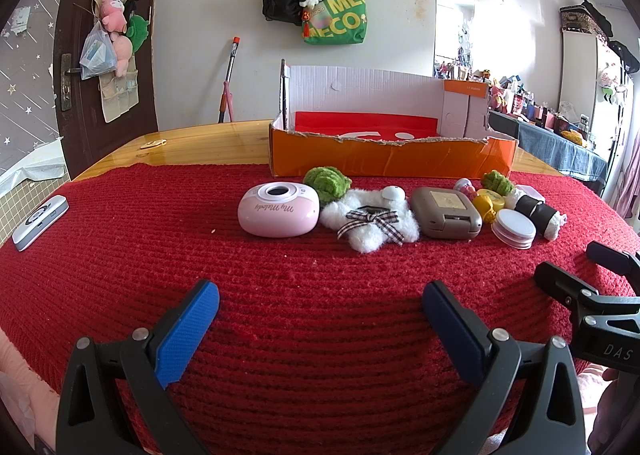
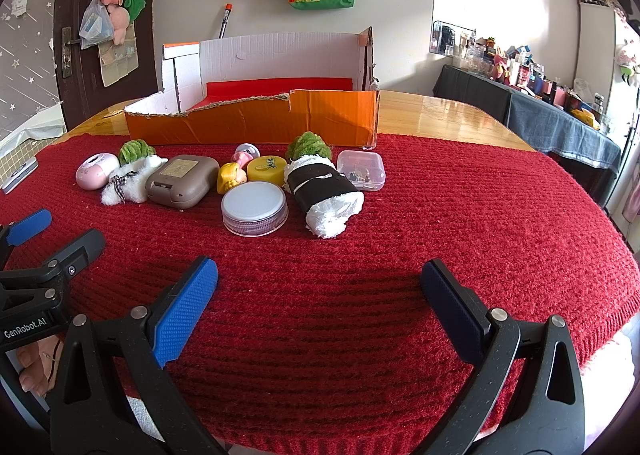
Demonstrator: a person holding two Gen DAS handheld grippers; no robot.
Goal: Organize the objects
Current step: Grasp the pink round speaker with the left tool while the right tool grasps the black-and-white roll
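The left gripper (image 1: 320, 301) and the right gripper (image 2: 319, 279) both stand spread wide with nothing between the jaws, above the red knitted cloth (image 1: 160, 255). Farther out lies a row of small things: a pink rounded device (image 1: 279, 209), a grey-brown plastic case (image 1: 446, 213), a white round lid (image 2: 255, 207). Behind them stands the orange cardboard box (image 1: 392, 159).

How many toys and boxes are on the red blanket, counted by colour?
Pink: 2, the round case and small figure
Green: 2, fuzzy pieces
White: 2, fluffy toy and lidded jar
Yellow: 2, figure and tin
Grey-brown: 1, case
Black and white: 1, plush roll
Clear: 1, box
Total: 11
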